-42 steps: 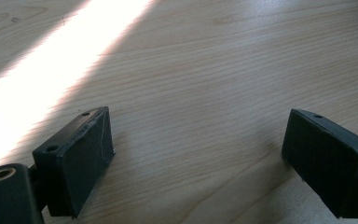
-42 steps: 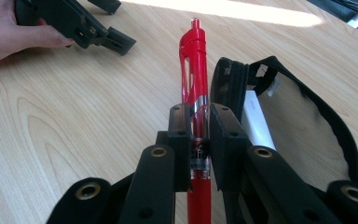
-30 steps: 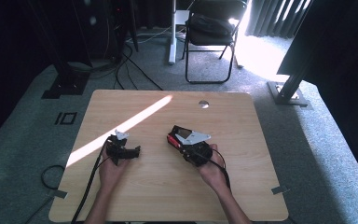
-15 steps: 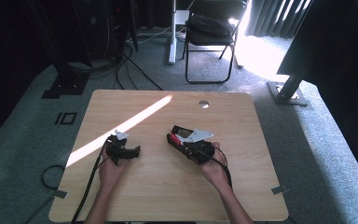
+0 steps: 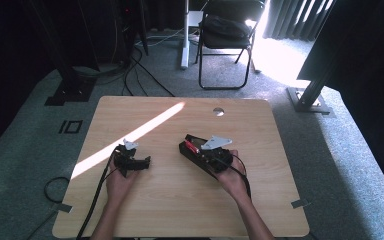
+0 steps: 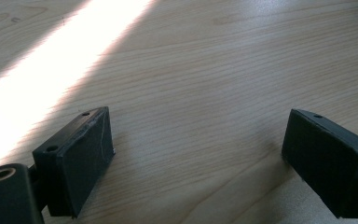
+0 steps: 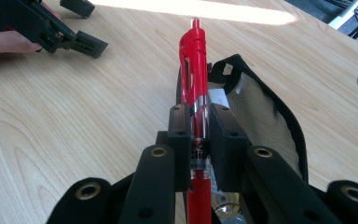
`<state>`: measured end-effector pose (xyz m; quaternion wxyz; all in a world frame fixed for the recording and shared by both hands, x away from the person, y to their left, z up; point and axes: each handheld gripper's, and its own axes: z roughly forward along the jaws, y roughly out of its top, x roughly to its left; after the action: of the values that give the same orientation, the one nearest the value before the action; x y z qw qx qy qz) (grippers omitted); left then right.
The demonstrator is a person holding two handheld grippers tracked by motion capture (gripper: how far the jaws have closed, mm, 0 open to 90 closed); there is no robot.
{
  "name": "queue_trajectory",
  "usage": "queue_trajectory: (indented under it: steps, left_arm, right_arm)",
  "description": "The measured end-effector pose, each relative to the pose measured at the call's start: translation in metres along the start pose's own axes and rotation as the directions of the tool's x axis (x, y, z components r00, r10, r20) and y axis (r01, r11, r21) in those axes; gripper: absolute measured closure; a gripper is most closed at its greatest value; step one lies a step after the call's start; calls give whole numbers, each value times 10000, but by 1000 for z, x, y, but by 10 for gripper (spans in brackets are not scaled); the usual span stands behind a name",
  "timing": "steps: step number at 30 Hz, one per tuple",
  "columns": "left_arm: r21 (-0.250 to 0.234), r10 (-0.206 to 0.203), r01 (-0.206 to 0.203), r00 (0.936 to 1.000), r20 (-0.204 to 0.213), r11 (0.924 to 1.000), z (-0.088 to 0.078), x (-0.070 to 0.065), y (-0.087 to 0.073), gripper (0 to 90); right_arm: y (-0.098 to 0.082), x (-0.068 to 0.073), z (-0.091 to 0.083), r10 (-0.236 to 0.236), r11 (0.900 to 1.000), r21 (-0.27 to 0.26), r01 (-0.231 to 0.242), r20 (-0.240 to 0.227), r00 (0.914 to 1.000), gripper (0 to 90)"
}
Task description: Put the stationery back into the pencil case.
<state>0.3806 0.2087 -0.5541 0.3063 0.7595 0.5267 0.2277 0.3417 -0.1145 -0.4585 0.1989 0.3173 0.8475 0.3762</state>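
My right gripper (image 7: 198, 135) is shut on a red click pen (image 7: 194, 60), which sticks out forward between the pads. Right beside and under the pen lies a black mesh pouch (image 7: 261, 116) with its zip open. In the high view, the right gripper (image 5: 198, 150) sits right of the table's middle with the pen (image 5: 190, 145) pointing up-left over the pouch (image 5: 187, 150). The left gripper (image 5: 137, 157) rests on the table to the left, in a hand. Its jaws (image 6: 200, 135) stand wide open over bare wood, nothing between them. It also appears far off as the left gripper (image 7: 86, 25).
The wooden table (image 5: 180, 200) has a round cable hole (image 5: 218, 111) near its far edge and a bright stripe of sunlight (image 5: 130, 135) running diagonally. A black folding chair (image 5: 225, 30) stands beyond the table on grey carpet. Cables trail off the left side.
The right gripper with the pen has shifted slightly to the right. The left gripper has kept still.
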Motion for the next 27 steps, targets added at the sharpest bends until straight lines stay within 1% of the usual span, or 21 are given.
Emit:
queue_trajectory:
  steps: [2, 10, 23, 27]
  left_arm:
    - [0, -2, 2, 10000, 0, 10000, 0, 0, 0, 89]
    - [1, 2, -2, 10000, 1, 10000, 0, 0, 0, 89]
    - [0, 0, 0, 10000, 0, 10000, 0, 0, 0, 89]
    - [1, 1, -1, 10000, 1, 10000, 0, 0, 0, 89]
  right_arm:
    - [0, -1, 0, -48, 10000, 34, 48, 27, 10000, 798]
    - [1, -5, 1, 3, 10000, 47, -3, 79, 10000, 798]
    - [3, -10, 1, 209, 9997, -85, -207, 148, 9997, 798]
    - [3, -14, 0, 280, 9995, -174, -277, 218, 9994, 798]
